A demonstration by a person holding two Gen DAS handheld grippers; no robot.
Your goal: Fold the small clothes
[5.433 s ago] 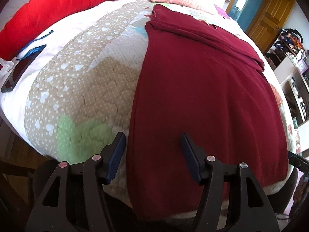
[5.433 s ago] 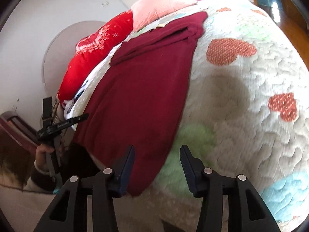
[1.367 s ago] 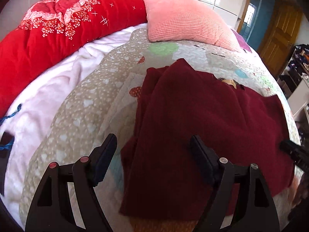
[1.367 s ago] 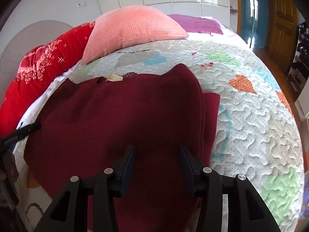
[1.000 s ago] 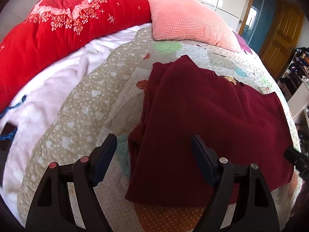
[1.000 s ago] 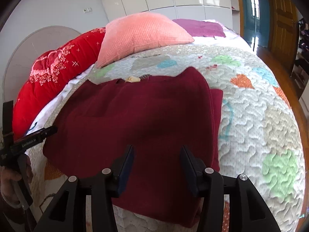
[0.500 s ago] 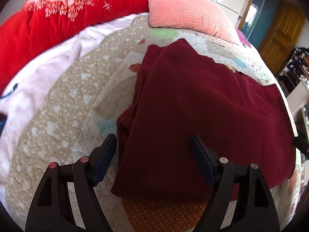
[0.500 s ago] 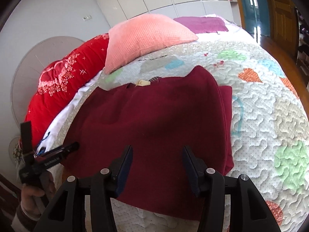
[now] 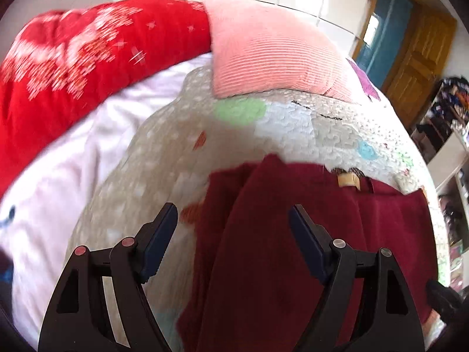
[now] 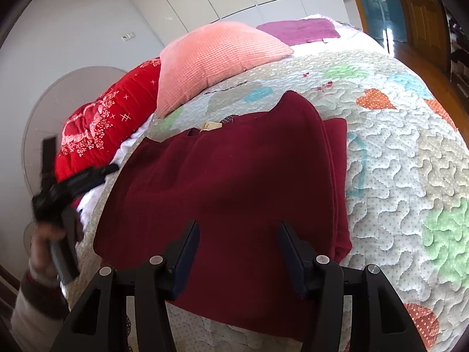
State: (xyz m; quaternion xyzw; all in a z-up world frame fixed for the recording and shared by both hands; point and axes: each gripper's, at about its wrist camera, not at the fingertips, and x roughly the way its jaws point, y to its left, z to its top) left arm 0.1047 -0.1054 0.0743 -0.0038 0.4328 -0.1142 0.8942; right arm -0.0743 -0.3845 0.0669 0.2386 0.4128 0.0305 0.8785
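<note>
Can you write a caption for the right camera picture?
Open right gripper over a folded dark red top on a patchwork quilt, pink pillow behind.

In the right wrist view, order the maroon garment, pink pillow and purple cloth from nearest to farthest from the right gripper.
1. maroon garment, right beyond the right gripper.
2. pink pillow, farther up the bed, left of centre.
3. purple cloth, behind the pillow, at the far end.

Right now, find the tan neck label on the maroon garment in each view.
Left wrist: the label sits upper right of centre, at the garment's far edge.
Right wrist: the label sits left of centre, at the far edge.
Shared landmark: the pink pillow beyond it.
</note>
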